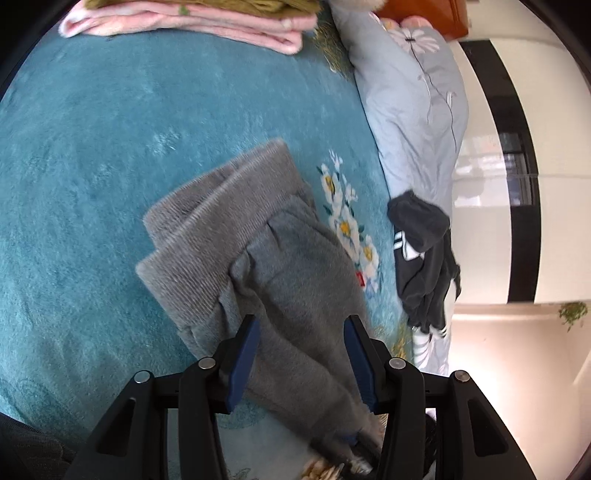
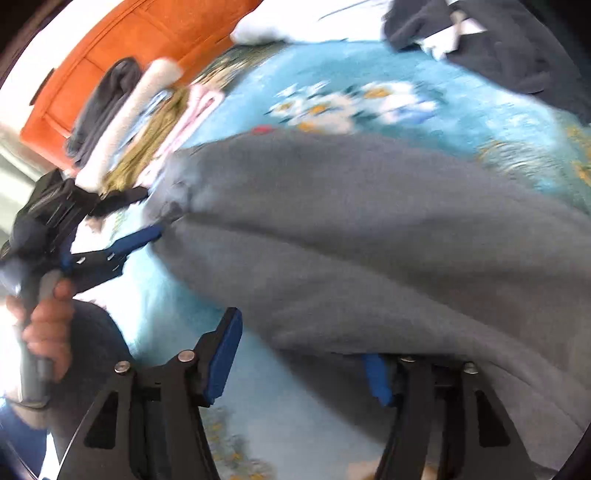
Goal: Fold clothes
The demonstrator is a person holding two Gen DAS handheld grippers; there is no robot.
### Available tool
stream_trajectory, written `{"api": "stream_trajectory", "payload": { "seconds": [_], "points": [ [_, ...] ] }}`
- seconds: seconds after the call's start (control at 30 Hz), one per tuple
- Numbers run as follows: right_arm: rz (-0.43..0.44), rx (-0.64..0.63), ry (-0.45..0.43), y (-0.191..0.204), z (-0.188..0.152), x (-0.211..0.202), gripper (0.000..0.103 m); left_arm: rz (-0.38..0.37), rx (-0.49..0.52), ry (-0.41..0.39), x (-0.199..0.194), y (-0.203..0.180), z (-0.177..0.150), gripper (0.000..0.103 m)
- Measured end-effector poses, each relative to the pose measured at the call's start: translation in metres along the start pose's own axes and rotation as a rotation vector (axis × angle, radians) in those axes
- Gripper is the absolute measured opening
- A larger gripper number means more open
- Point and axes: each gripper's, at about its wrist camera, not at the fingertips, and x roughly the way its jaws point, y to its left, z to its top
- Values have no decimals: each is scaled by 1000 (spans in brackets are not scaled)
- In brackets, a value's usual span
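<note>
**Grey garment spread on the bed between two tools**

Two tools are seen, one in each hand. Nearest the left wrist camera, the left tool (image 1: 301, 325) is held with its two blue-padded fingers (image 1: 243, 362) about half apart, and the grey garment (image 1: 280, 266) passes between them; whether the pads press on the cloth cannot be told. In the right wrist view the right tool (image 2: 303, 354) is held wider; its left pad stands clear of the cloth, while its right pad is partly hidden under the garment's edge, so no grip is shown. In that view a person's hand (image 2: 48, 325) is seen gripping the handle of the left tool, whose blue tip meets the garment's edge.

One grey garment lies on the bed's teal blanket (image 1: 110, 147), its ribbed hem (image 1: 207, 221) doubled over at the far end. Just beyond it one printed cluster of white flowers (image 1: 347, 218) is shown on the blanket. To the right, one dark garment with white stripes (image 1: 424, 258) is draped over a pale blue quilt (image 1: 406, 110).

Farthest off, one stack of folded clothes (image 1: 192, 22) is seen, pink below and olive above; in the blurred right view further layers of it are made out, before an orange wooden headboard (image 2: 147, 44).
</note>
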Motion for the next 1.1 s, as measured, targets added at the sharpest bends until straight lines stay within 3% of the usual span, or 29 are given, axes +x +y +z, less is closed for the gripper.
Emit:
{"api": "stream_trajectory", "payload": {
  "seconds": [0.1,0.2,0.3,0.4,0.53,0.6,0.67,0.77,0.9,0.97,1.1],
  "points": [
    [115,-99,113,28,-19,6,65,-29,-36,-11,-5,5,3,52],
    [135,-115,178,35,-40,11,65,-17,-24,-10,-6,3,3,52],
    [182,-1,168,19,-52,13,65,11,-10,5,-3,1,3,52],
    [183,36,152,14,-54,11,65,35,-13,-1,-4,3,3,52],
    [146,6,120,18,-49,-12,65,41,-26,-119,-24,7,5,52],
    [139,-2,100,17,-48,-31,65,91,-50,-204,-36,11,6,52],
    [130,13,72,9,-49,-50,65,176,-78,-212,-34,15,9,57],
    [52,96,-14,-18,-55,-83,65,350,-49,-168,-17,12,10,57],
    [-101,360,-174,-92,-77,-137,65,424,-4,-102,2,9,11,58],
    [-185,512,-268,-133,-101,-173,65,445,-50,-54,11,18,12,58],
    [-379,795,-419,-199,-164,-235,65,393,-152,-7,21,35,13,53]
  ]
}}
